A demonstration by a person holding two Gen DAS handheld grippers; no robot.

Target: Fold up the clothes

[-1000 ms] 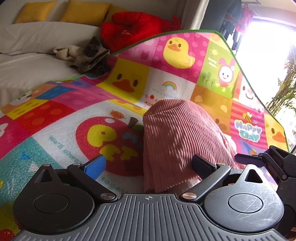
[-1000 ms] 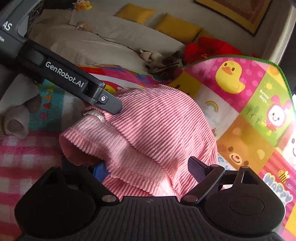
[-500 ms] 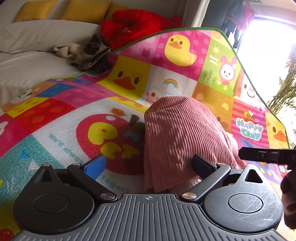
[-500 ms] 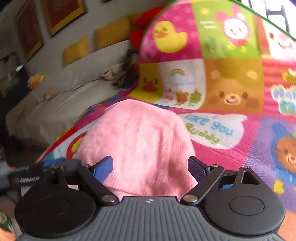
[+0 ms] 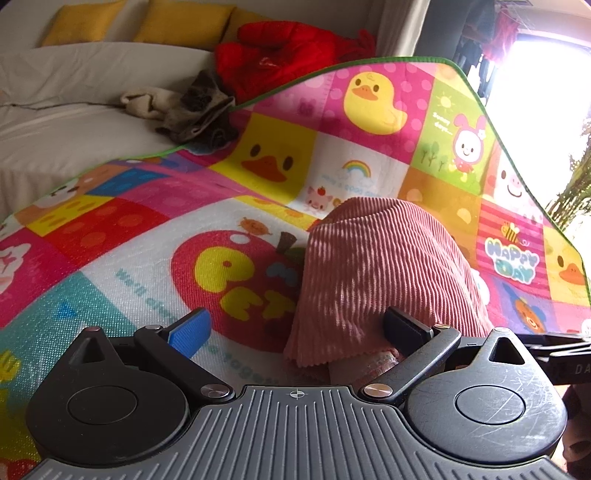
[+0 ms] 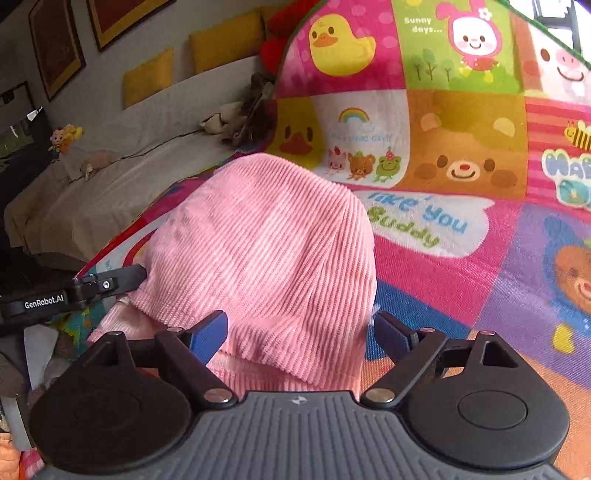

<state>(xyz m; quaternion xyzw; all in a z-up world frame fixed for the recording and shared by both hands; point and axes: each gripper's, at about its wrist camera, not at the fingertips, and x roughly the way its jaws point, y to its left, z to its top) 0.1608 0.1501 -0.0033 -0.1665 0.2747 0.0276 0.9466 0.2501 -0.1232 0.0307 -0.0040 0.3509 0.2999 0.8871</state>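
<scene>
A pink corduroy garment (image 5: 380, 273) lies folded in a rounded heap on the colourful play mat (image 5: 110, 236). My left gripper (image 5: 297, 326) is open at its near left corner; the black finger rests over the cloth and the blue pad stands over bare mat. In the right wrist view the same garment (image 6: 266, 251) fills the middle. My right gripper (image 6: 299, 334) is open, its fingers wide apart on either side of the near hem. The left gripper's finger (image 6: 110, 282) touches the garment's left edge.
The mat (image 6: 461, 295) lies on a white-sheeted bed (image 5: 55, 140) and rises at the far side. A heap of grey and beige cloths (image 5: 192, 110), a red plush thing (image 5: 280, 55) and yellow cushions (image 5: 181, 20) lie behind. Bright window at the right.
The right gripper has rolled and swung round to the garment's near right side. The raised pink flap now lies flat. The left gripper has stayed put.
</scene>
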